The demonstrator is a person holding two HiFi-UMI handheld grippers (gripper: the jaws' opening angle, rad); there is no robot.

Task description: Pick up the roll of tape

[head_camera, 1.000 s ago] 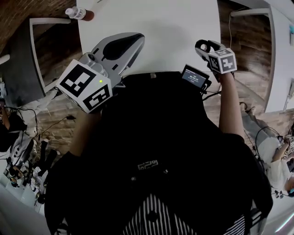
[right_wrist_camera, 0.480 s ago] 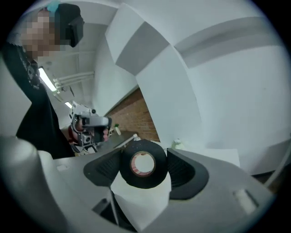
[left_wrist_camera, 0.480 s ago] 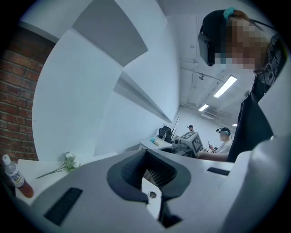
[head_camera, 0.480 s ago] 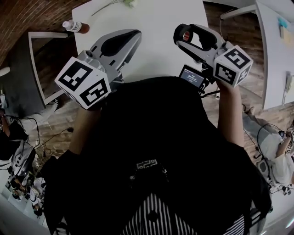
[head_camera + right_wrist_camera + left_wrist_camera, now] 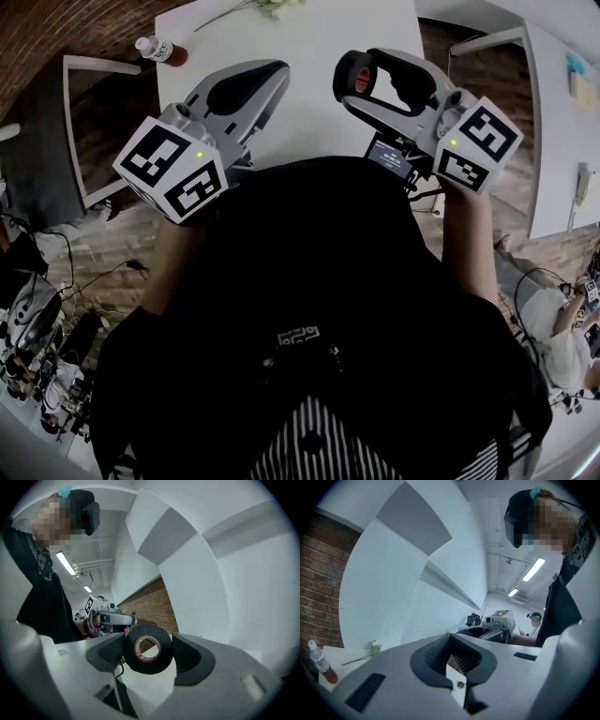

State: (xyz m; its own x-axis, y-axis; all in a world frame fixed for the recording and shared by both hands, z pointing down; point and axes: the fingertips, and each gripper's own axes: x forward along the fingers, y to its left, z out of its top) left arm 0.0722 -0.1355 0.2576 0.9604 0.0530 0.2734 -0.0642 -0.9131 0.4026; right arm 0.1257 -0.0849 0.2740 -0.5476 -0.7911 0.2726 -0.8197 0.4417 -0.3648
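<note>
The roll of tape is black with a reddish-brown core. It is held up in the air above the white table, clamped between the jaws of my right gripper. In the right gripper view the roll sits upright between the two dark pads, with its hole facing the camera. My left gripper is raised beside it at the left, its jaws shut with nothing between them. The left gripper view shows its tips meeting.
A bottle stands at the table's far left corner and a sprig of flowers lies at its far edge. A small screen device sits at the near edge. A second white table stands to the right.
My right gripper has risen from the table's near edge and swung up and left, carrying the tape roll. The left gripper has hardly moved.
</note>
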